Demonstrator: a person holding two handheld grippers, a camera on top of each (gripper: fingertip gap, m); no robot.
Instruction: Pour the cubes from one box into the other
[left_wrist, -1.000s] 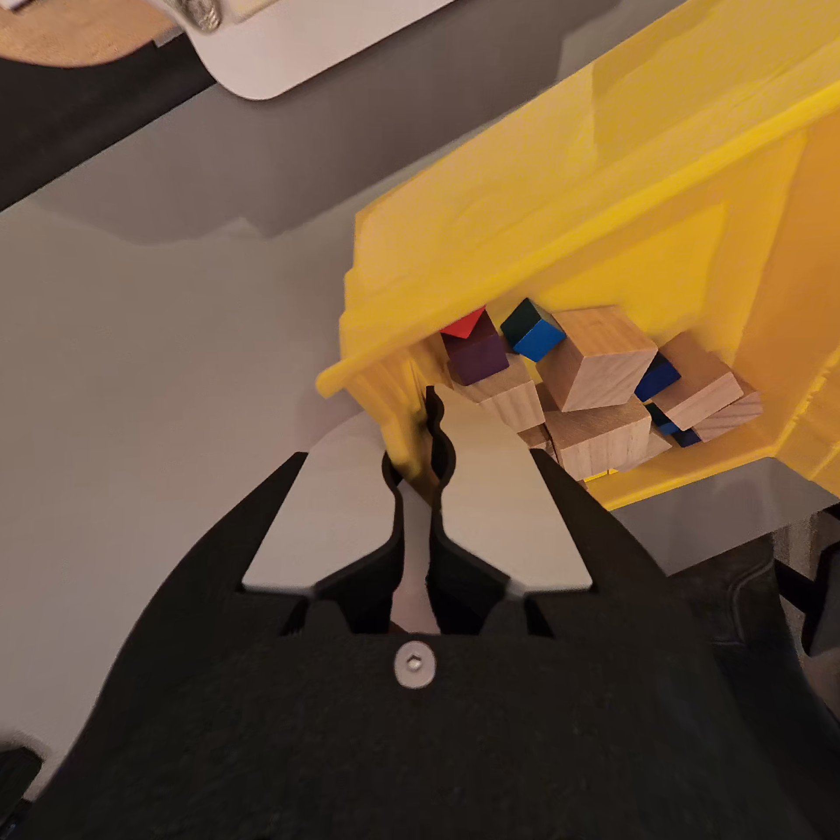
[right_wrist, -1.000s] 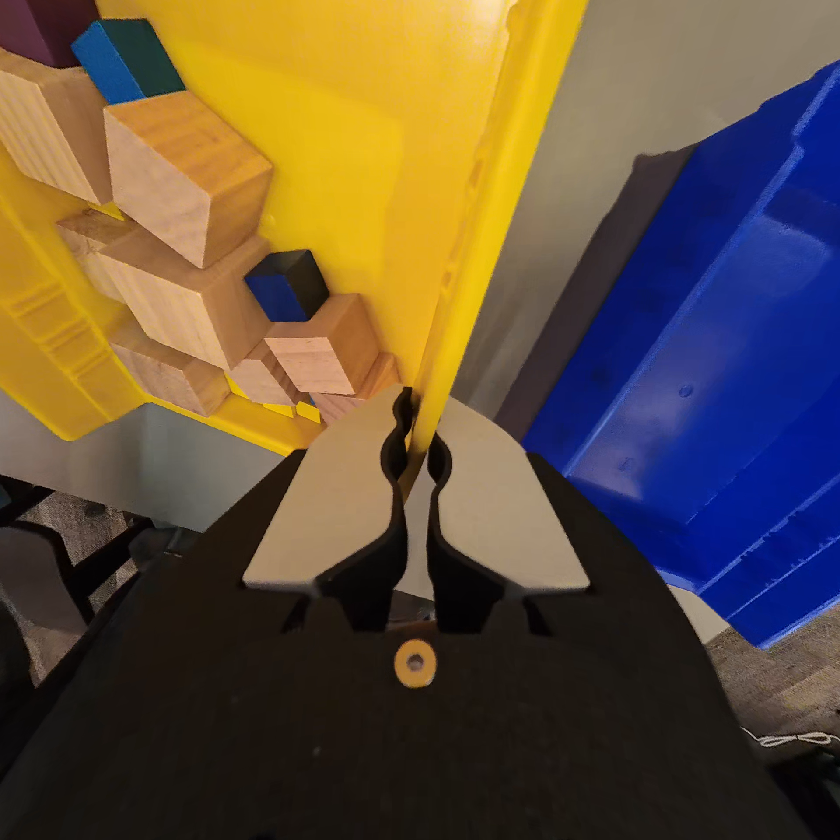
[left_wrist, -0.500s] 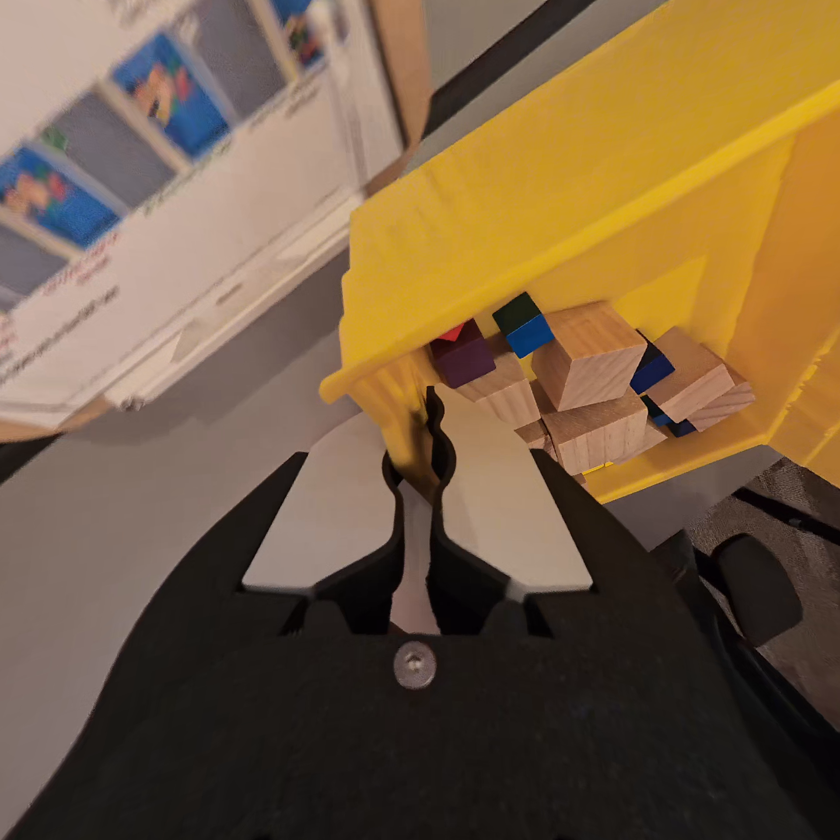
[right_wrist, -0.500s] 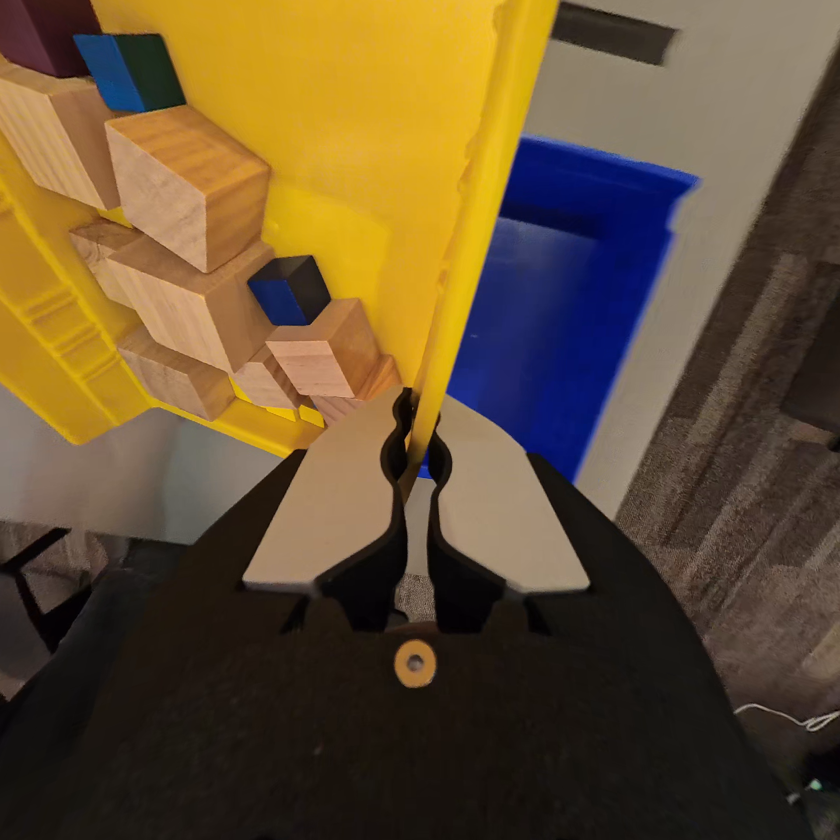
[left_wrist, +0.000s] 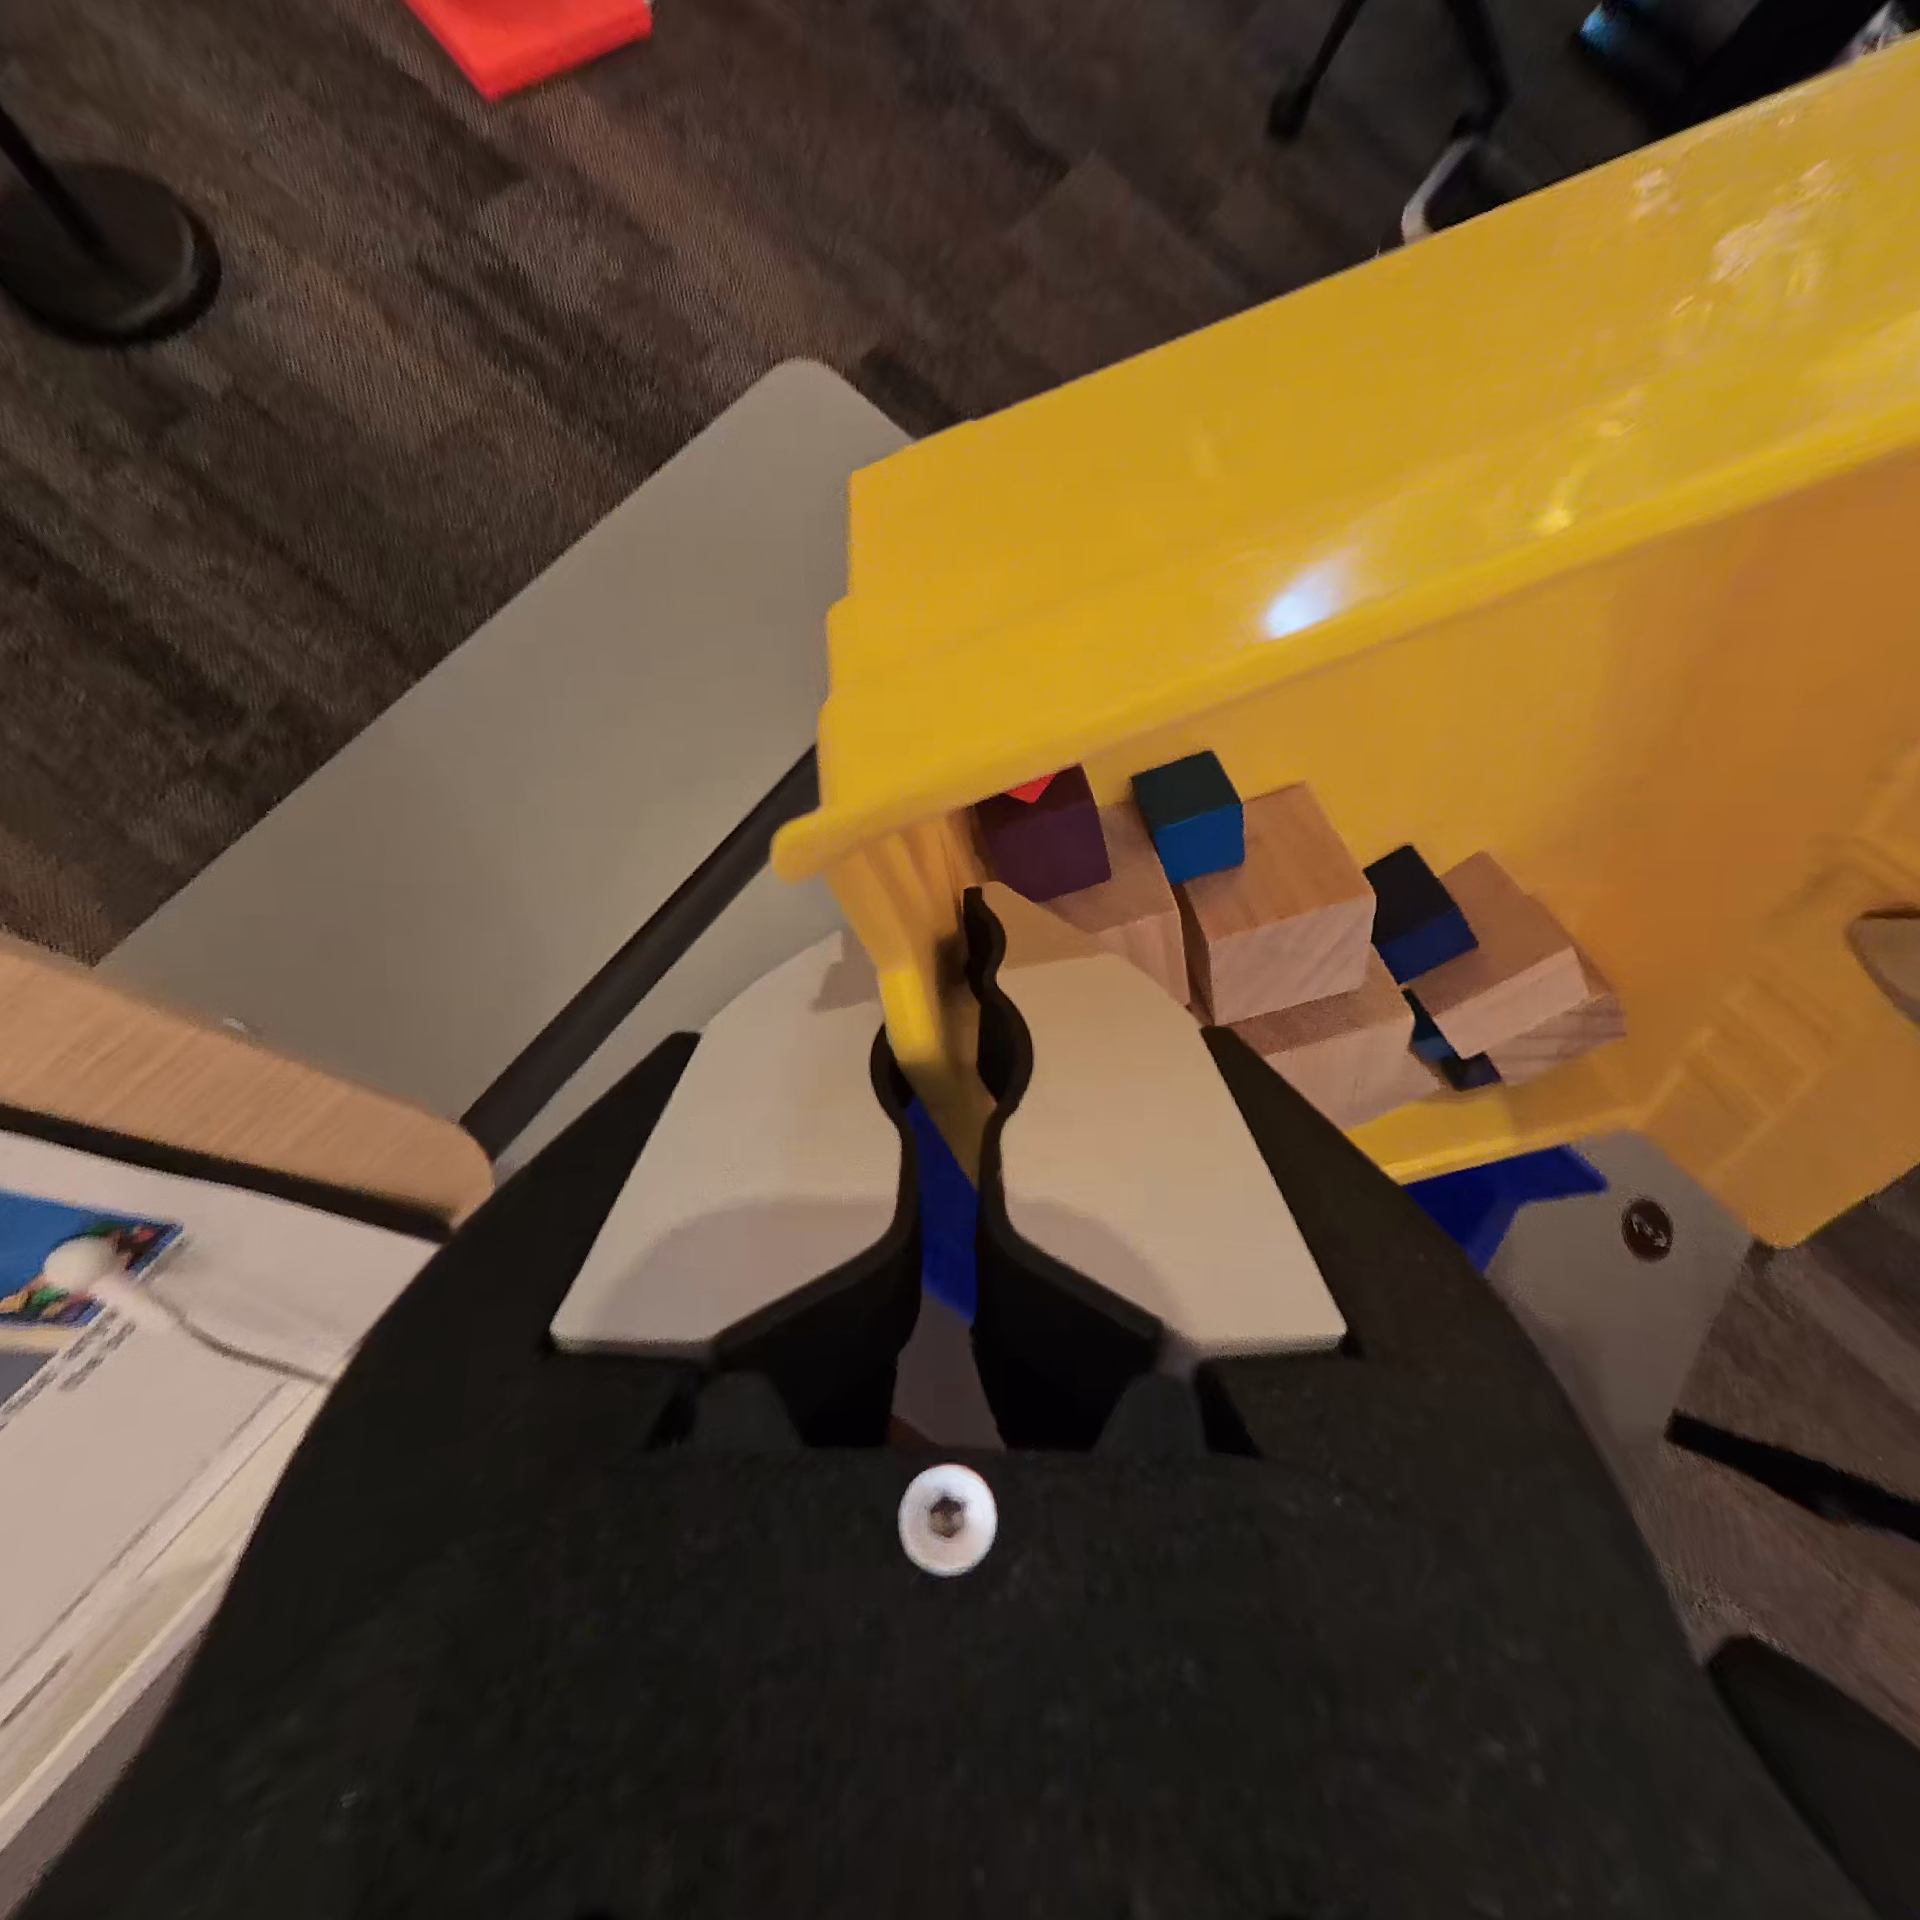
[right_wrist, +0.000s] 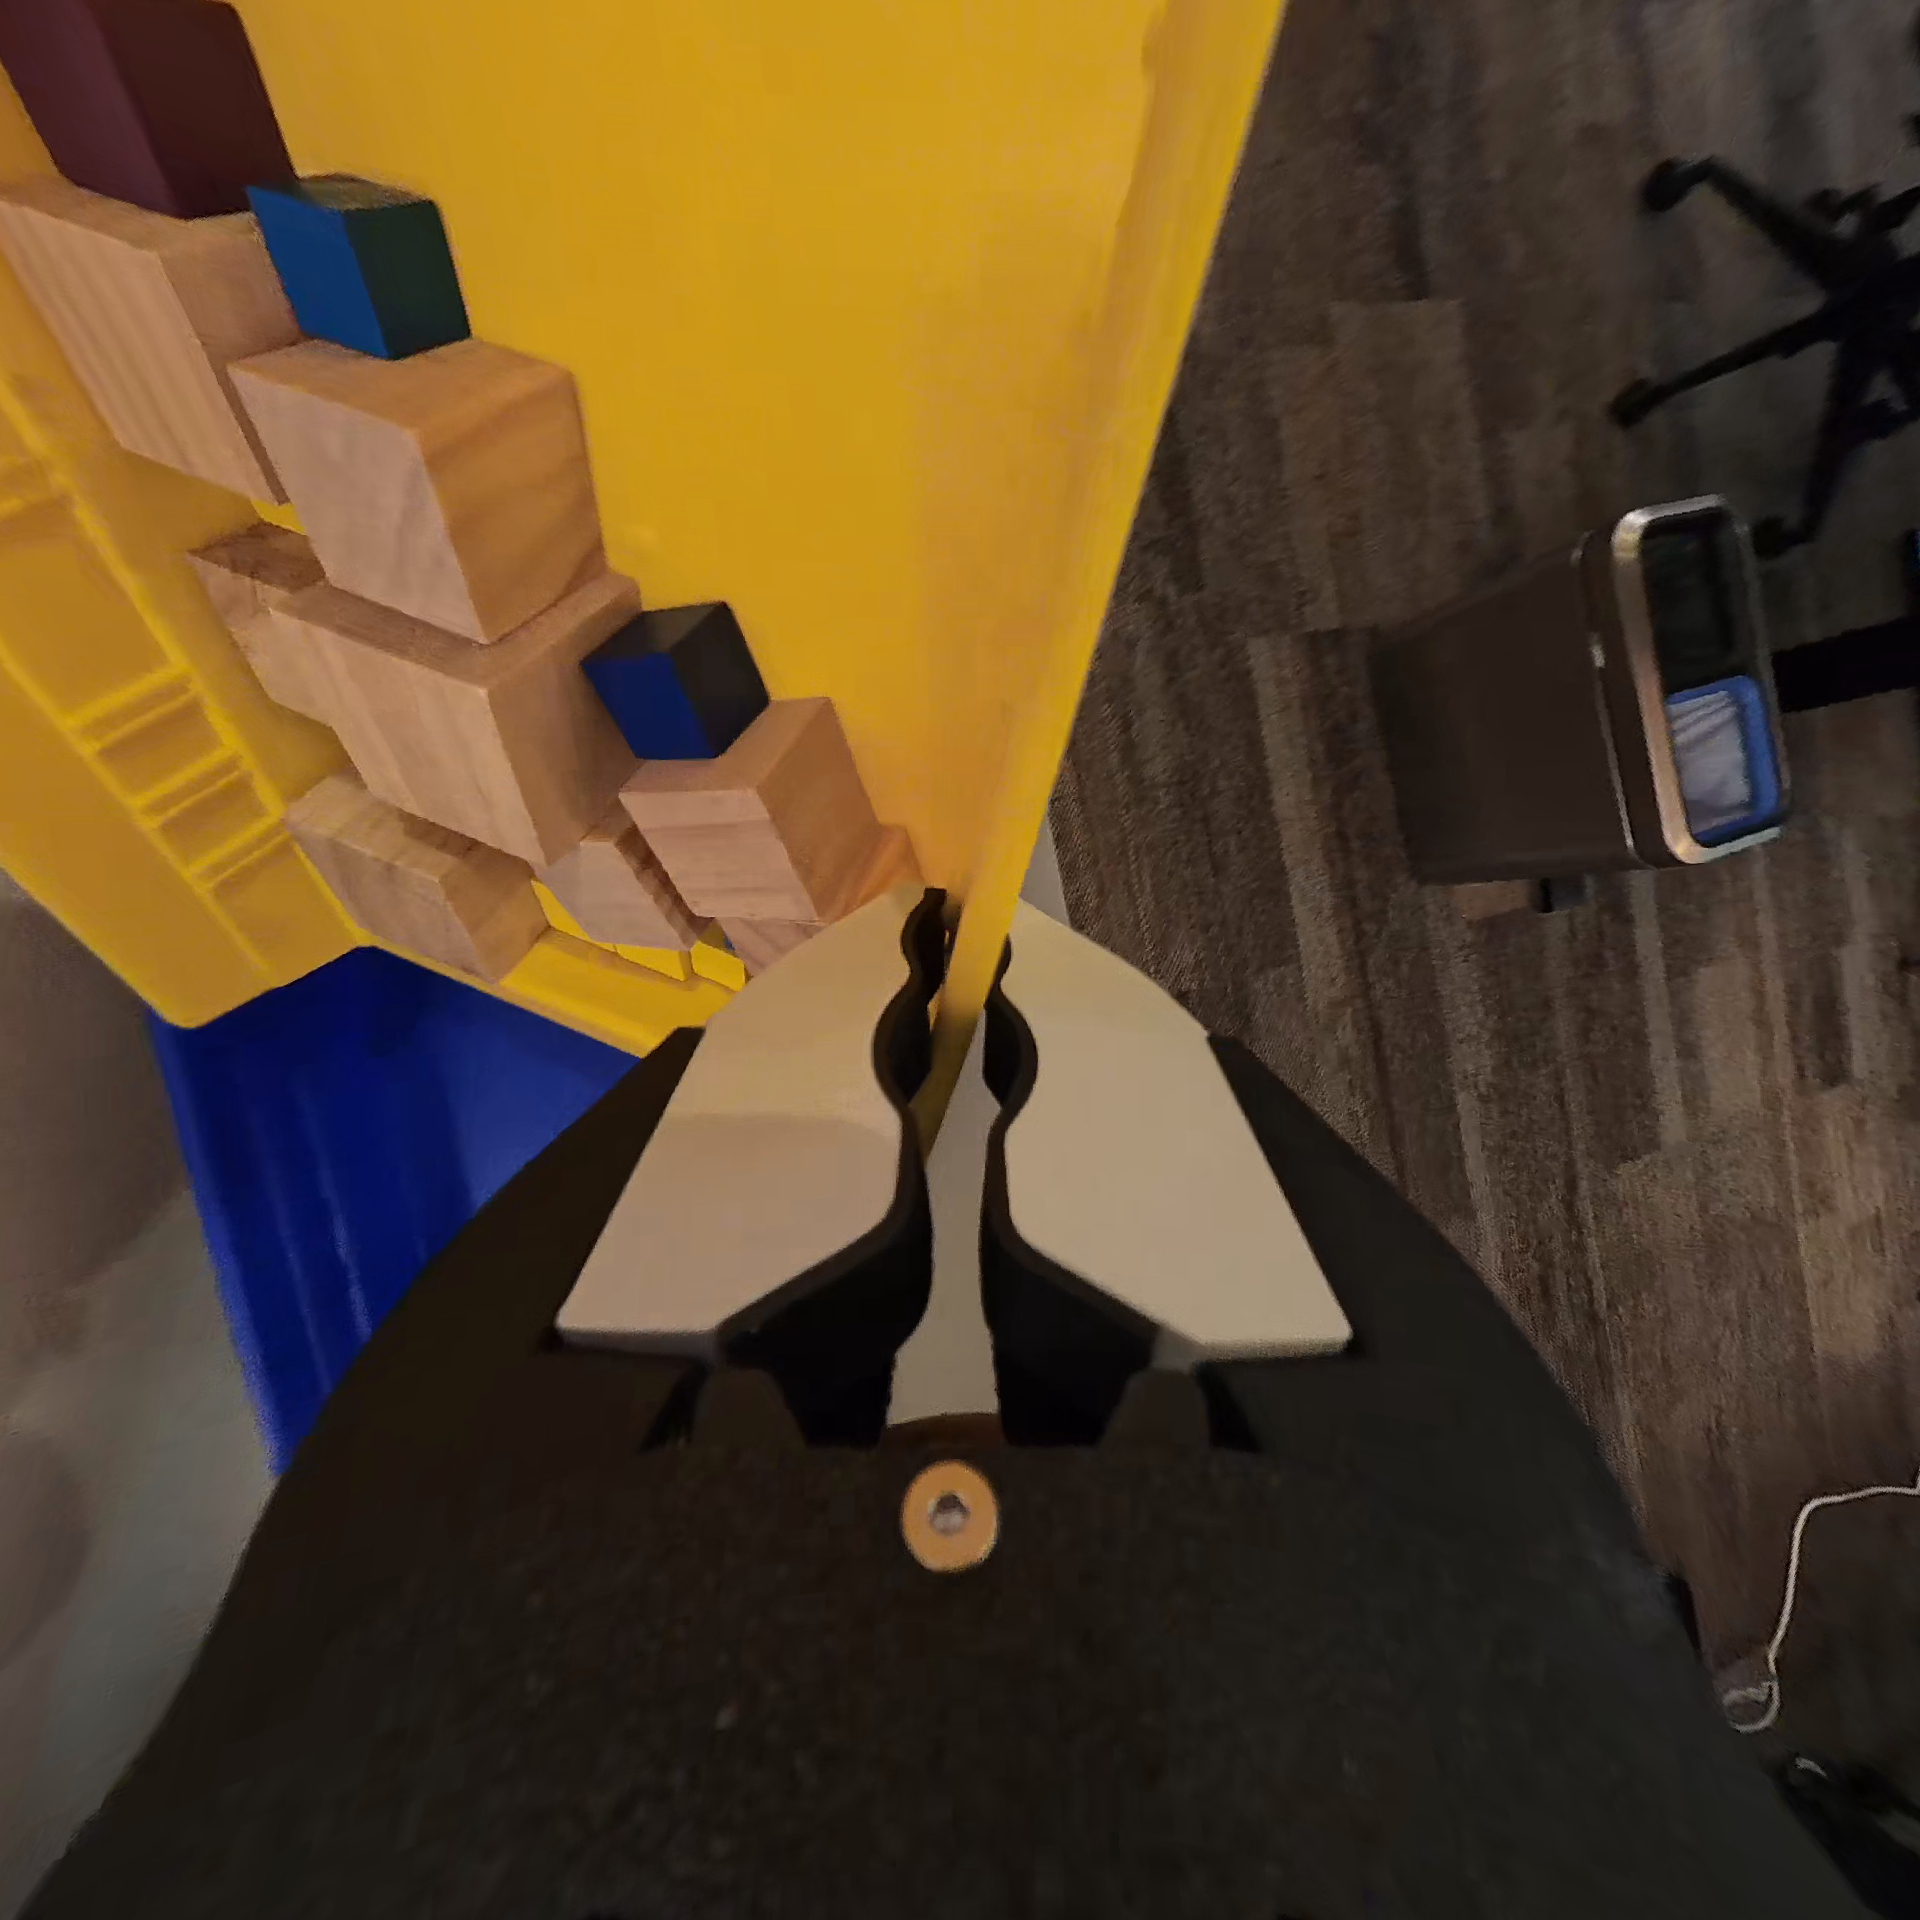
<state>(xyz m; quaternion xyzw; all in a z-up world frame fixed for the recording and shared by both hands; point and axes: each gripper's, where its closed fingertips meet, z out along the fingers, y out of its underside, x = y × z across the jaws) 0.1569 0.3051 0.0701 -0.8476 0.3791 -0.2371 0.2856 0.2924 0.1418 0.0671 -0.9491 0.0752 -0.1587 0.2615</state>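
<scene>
The yellow box (left_wrist: 1351, 582) is held up in the air and tipped steeply. My left gripper (left_wrist: 951, 935) is shut on one side wall of it. My right gripper (right_wrist: 961, 925) is shut on the opposite wall of the yellow box (right_wrist: 831, 312). Several wooden cubes (left_wrist: 1278, 935) and small blue, purple and red cubes are piled against its low end; they also show in the right wrist view (right_wrist: 436, 499). The blue box (right_wrist: 343, 1164) lies right under the yellow box's low edge; a bit of it shows in the left wrist view (left_wrist: 1496, 1195).
A grey table (left_wrist: 499, 790) lies below with a dark gap beside it. A wooden board (left_wrist: 208, 1070) and a white printed sheet (left_wrist: 135, 1382) are at the lower left. Carpet floor (right_wrist: 1455, 1039), a dark bin (right_wrist: 1579, 707) and chair legs (right_wrist: 1787, 312) are to the right.
Both grippers have swung the yellow box further over, so both views now look down at the floor. The blue box has moved from the right to beneath the yellow box. The cubes stay piled.
</scene>
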